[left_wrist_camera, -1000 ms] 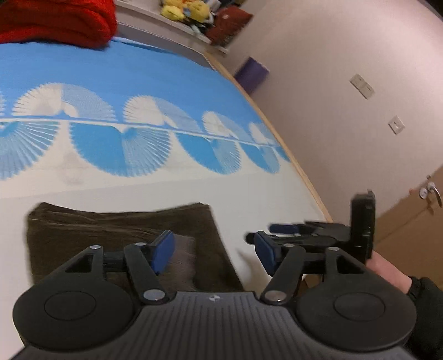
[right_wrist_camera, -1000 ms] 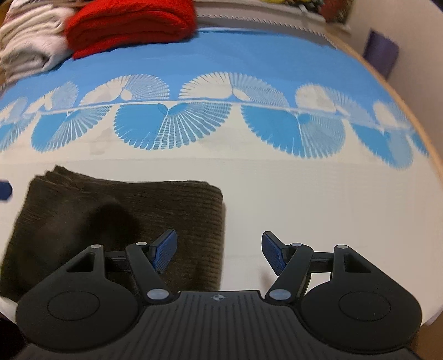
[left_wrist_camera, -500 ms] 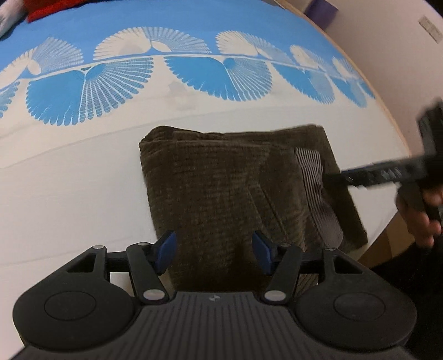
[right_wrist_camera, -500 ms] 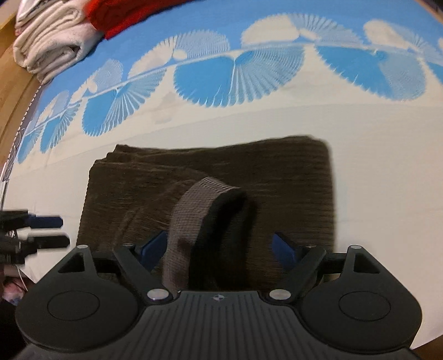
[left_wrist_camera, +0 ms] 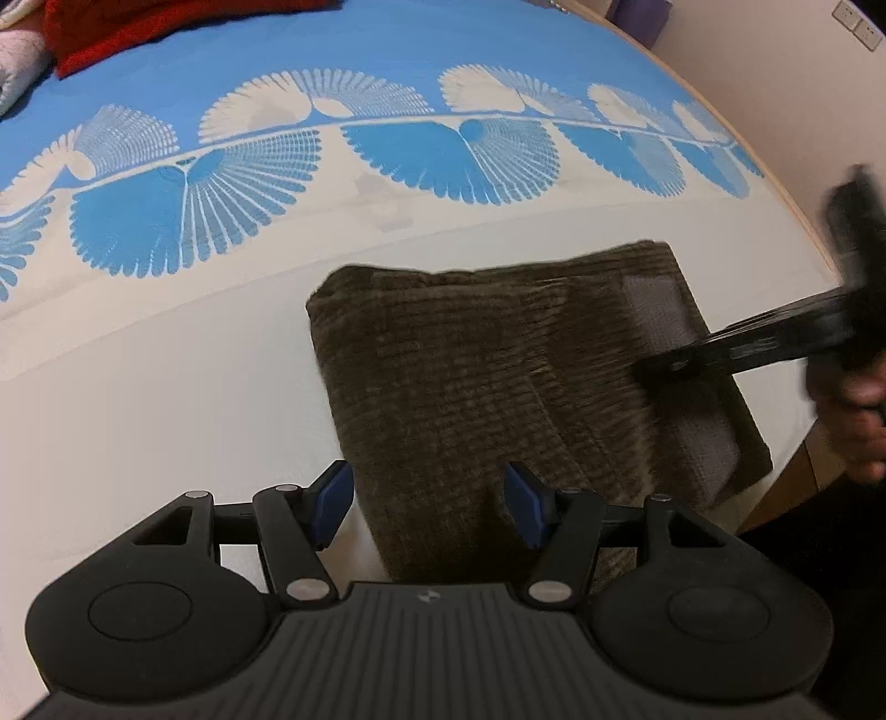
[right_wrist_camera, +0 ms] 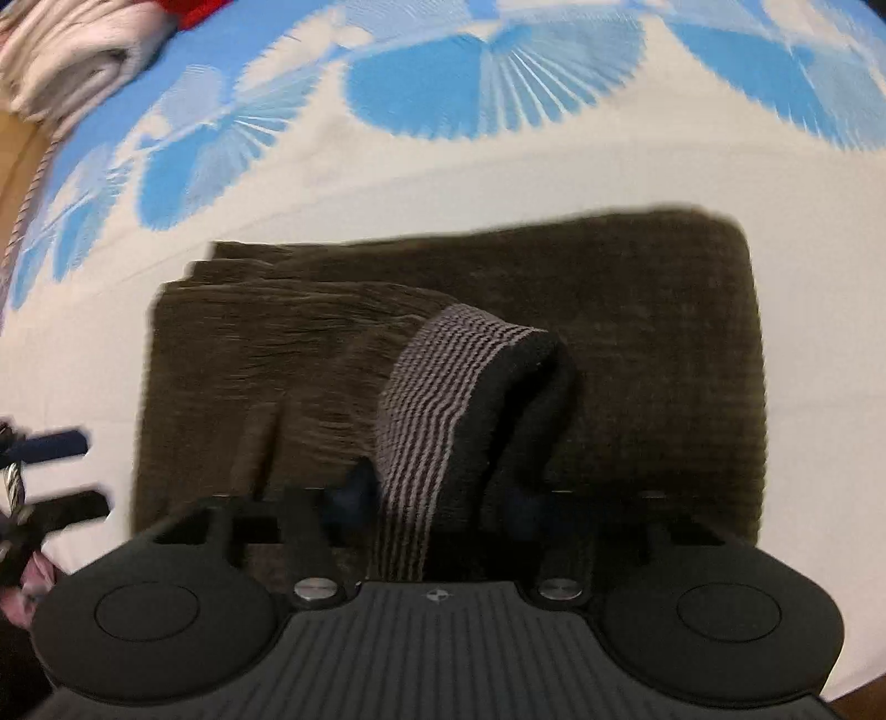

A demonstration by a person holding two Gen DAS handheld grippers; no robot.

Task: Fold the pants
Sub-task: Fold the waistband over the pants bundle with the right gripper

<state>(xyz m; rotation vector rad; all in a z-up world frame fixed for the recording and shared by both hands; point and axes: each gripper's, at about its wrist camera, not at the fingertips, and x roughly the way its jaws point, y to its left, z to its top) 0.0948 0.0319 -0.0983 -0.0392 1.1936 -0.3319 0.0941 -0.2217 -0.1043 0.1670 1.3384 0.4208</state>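
Observation:
Dark brown ribbed pants lie folded into a thick rectangle on the bed's white and blue cover. My left gripper is open, its blue pads either side of the pants' near edge. My right gripper reaches over the pants; the grey striped waistband stands up between its open fingers, not clamped. In the left wrist view the right gripper's fingers lie over the waistband at the pants' right end.
Folded red cloth and white cloth lie at the far end of the bed. The bed's wooden edge and a wall run along the right. The left gripper's fingers show at the left.
Both grippers have moved in over the pants from the near edge. The right gripper came down around the raised waistband. The left gripper drew closer to the pants' near edge.

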